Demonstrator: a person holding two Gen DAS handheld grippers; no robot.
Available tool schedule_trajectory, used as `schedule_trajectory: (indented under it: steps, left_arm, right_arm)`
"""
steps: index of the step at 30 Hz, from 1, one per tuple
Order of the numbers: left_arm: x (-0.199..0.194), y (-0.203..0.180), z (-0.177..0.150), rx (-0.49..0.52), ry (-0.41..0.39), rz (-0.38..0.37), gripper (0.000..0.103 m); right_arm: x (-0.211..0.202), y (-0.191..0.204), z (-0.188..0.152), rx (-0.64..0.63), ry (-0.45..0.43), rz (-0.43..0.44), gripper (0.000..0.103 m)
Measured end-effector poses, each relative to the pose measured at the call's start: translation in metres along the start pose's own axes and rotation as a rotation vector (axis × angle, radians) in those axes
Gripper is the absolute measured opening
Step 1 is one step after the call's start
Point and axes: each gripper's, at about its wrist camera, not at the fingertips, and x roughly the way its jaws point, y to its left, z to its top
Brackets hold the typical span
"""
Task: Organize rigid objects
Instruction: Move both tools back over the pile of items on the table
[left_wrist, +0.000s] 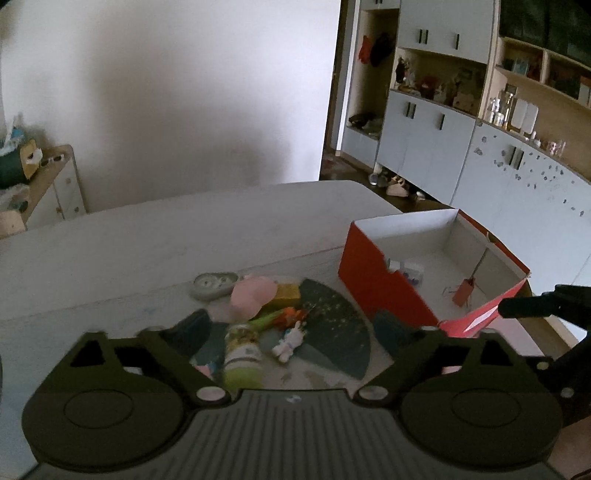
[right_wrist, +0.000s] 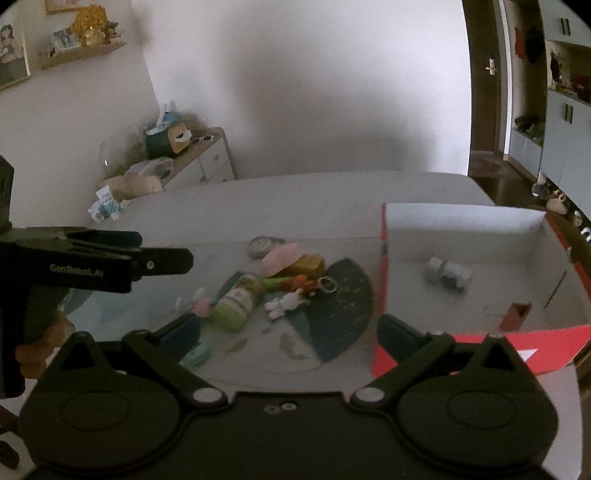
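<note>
A heap of small things lies on a dark fan-shaped mat (left_wrist: 332, 325) on the white table (left_wrist: 147, 240): a green-capped bottle (left_wrist: 243, 354) on its side, a white bunny figure (left_wrist: 290, 341), a carrot toy (left_wrist: 284, 315), a pink piece (left_wrist: 255, 295), a yellow block (left_wrist: 286, 293) and a grey oval item (left_wrist: 214, 284). My left gripper (left_wrist: 291, 332) is open just short of the heap, holding nothing. My right gripper (right_wrist: 291, 334) is open too, with the bottle (right_wrist: 236, 299), the bunny (right_wrist: 284, 304) and a key ring (right_wrist: 327, 284) ahead of it.
An open red box (left_wrist: 373, 280) with a white inside stands right of the heap; it holds a small white-grey item (right_wrist: 448, 275) and a red tag (right_wrist: 515, 315). A cluttered low dresser (right_wrist: 207, 155) is beyond the table's far left. Cabinets (left_wrist: 424, 136) line the right wall.
</note>
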Motion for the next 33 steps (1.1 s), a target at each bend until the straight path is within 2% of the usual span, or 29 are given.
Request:
schedule_trajectory:
  steps: [4, 10, 19, 25, 28, 33]
  left_arm:
    - [-0.003, 0.021, -0.013, -0.009, -0.023, -0.03, 0.103]
    - [-0.001, 0.041, -0.025, 0.011, -0.031, -0.003, 0.103]
    - [0.027, 0.089, -0.044, -0.097, 0.043, 0.005, 0.103]
    - [0.05, 0.101, -0.053, -0.06, 0.075, 0.035, 0.103]
    - [0.062, 0.106, -0.057, -0.047, 0.093, 0.023, 0.103]
    - [0.081, 0.116, -0.062, -0.075, 0.141, 0.038, 0.103]
  right_arm:
    - [0.01, 0.021, -0.006, 0.01, 0.008, -0.003, 0.102]
    - [0.025, 0.045, -0.011, -0.021, 0.018, -0.003, 0.102]
    - [0.06, 0.073, -0.022, -0.084, 0.068, 0.038, 0.102]
    - [0.091, 0.086, -0.03, -0.132, 0.118, 0.053, 0.102]
    - [0.11, 0.094, -0.035, -0.169, 0.164, 0.05, 0.102]
    - [0.135, 0.105, -0.042, -0.22, 0.212, 0.055, 0.098]
